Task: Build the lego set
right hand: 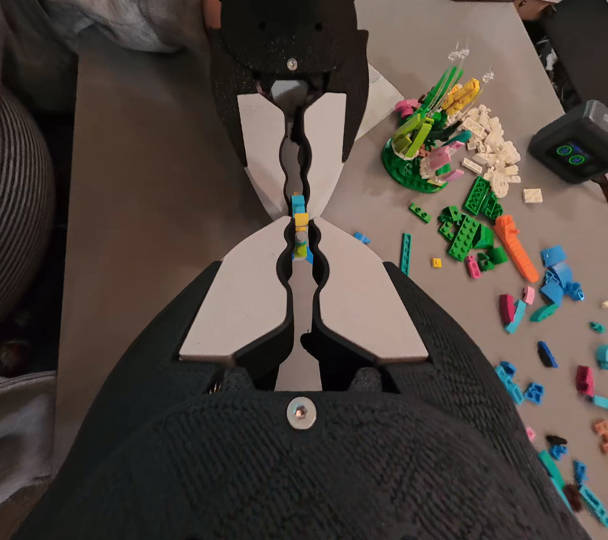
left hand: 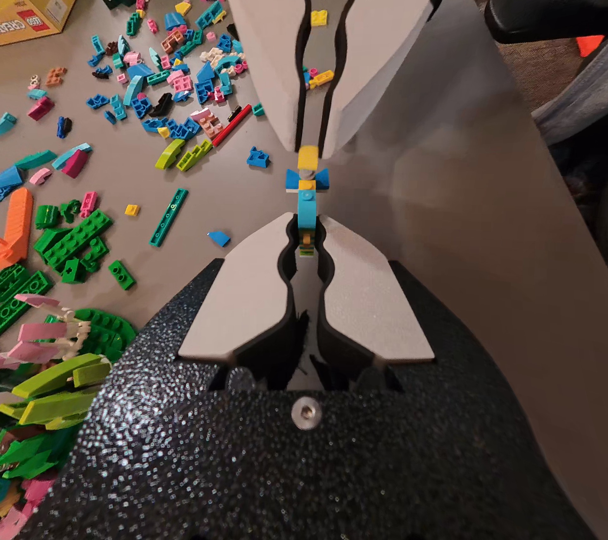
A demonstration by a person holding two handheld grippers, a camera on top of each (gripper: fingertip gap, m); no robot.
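- A small lego assembly (left hand: pixel 307 195) hung in the air above the grey table (left hand: pixel 230 195), pinched from both ends: a turquoise curved stem, a yellow brick, two blue wedge wings and a grey stud on top.
- The left gripper (left hand: pixel 307 228) was clenched on the turquoise end, where a striped green-and-yellow piece sat between its jaws.
- The right gripper (right hand: pixel 301 228) clamped the yellow end — in its own view the lime and grey parts lay between its jaws.
- The two grippers met tip to tip, nearly touching, the assembly bridging the short gap.
- Each gripper had pale flat finger plates with wavy black inner edges and a rough, speckled black body.
- Loose bricks (left hand: pixel 171 80) in blue, pink and turquoise lay scattered to the left, green plates (left hand: pixel 75 241) nearer.
- A finished flower model (right hand: pixel 424 146) on a round green base stood well apart, beside a heap of white bricks (right hand: pixel 493 149).
- The table under the grippers was bare — its near edge ran close on the right.
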